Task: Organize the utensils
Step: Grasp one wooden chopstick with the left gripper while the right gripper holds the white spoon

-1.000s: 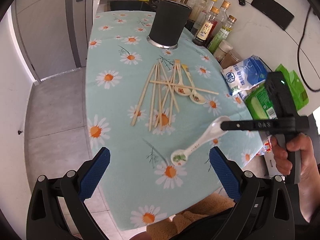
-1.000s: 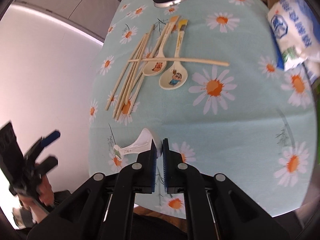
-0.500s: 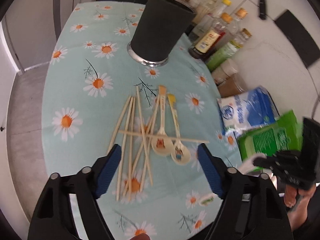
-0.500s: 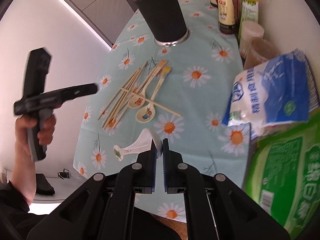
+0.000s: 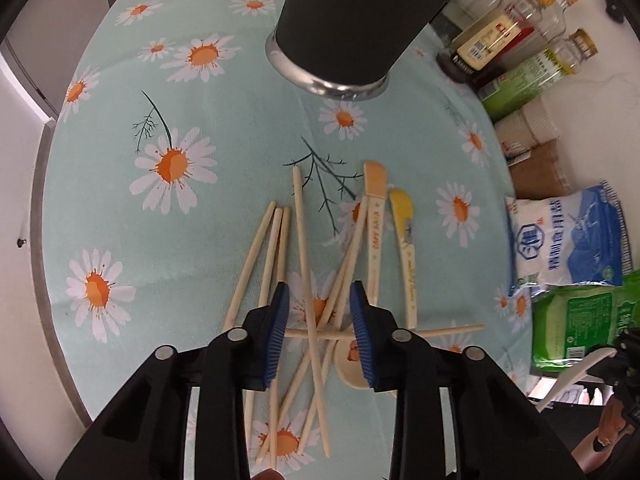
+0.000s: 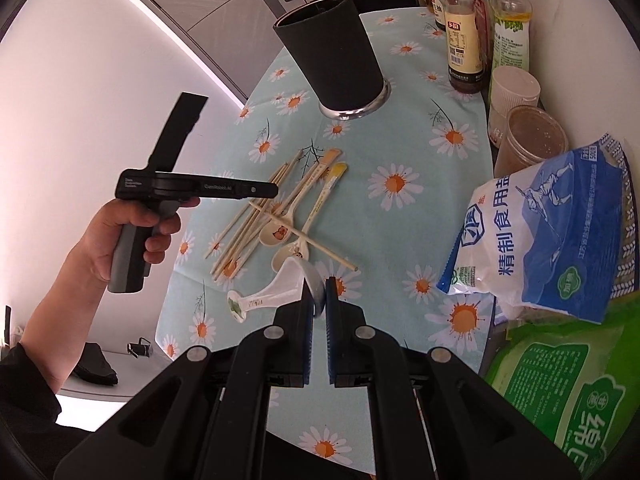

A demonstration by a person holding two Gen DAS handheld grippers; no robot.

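Note:
A pile of several wooden chopsticks [image 5: 302,264] and two cartoon spoons [image 5: 376,236] lies on the daisy tablecloth [image 5: 168,128]. A black utensil holder [image 5: 360,20] stands behind them. My left gripper [image 5: 318,320] hovers low over the pile, jaws partly closed around the chopsticks but not gripping. My right gripper [image 6: 319,300] is shut on a white ceramic spoon [image 6: 272,294] by its bowl, held above the table's near end. The pile [image 6: 256,216], the holder [image 6: 336,60] and the left gripper [image 6: 264,191] also show in the right wrist view.
Sauce bottles [image 6: 464,32] and lidded jars [image 6: 532,136] line the wall on the right. A blue-white salt bag [image 6: 560,224] and a green bag [image 6: 568,384] lie at the right edge. The table edge drops off on the left to the floor.
My left gripper has dropped down and forward onto the chopstick pile and its jaws have narrowed. My right gripper has lifted and pulled back, still holding the white spoon.

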